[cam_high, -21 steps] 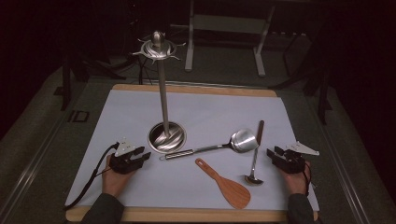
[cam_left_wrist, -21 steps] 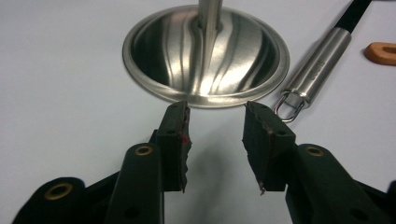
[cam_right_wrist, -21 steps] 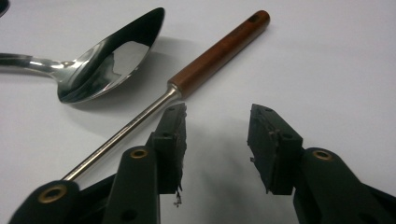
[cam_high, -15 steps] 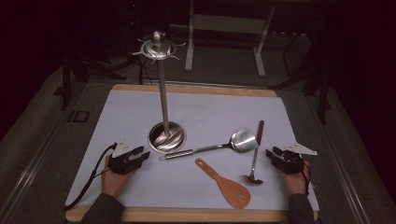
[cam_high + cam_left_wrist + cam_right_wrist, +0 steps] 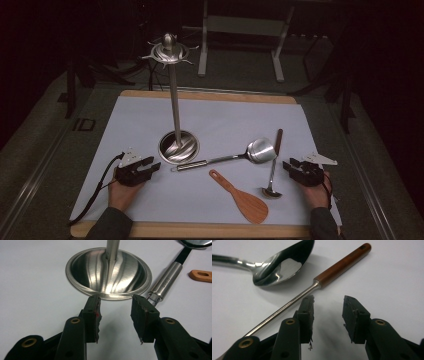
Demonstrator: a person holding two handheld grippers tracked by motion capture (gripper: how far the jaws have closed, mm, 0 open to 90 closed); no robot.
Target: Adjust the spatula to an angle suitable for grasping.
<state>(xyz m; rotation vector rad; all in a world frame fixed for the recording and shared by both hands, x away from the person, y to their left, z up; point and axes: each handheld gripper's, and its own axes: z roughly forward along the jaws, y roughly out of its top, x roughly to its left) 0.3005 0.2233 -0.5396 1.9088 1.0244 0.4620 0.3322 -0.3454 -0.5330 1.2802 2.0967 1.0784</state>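
Presently: utensil stand [image 5: 177, 145] upright, hooks bare. Left gripper [image 5: 115, 315] jaws parted, empty, just before stand base. Right gripper [image 5: 328, 315] jaws parted, empty, beside wood-handled ladle [image 5: 342, 265] lying right of stand, probably lined up for pickup.

Dim lab-like recording setup: white-covered wooden board [image 5: 210, 100], metal frame stand [image 5: 240, 30], trailing cables.

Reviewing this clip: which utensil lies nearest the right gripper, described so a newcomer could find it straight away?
Start at the tall steel utensil stand on the white mat, then look right past the big steel serving spoon. Just left of the open right gripper lies the small ladle, running away from the person. It alone has a dark wooden handle on a thin steel shaft; the spatula is all wood.
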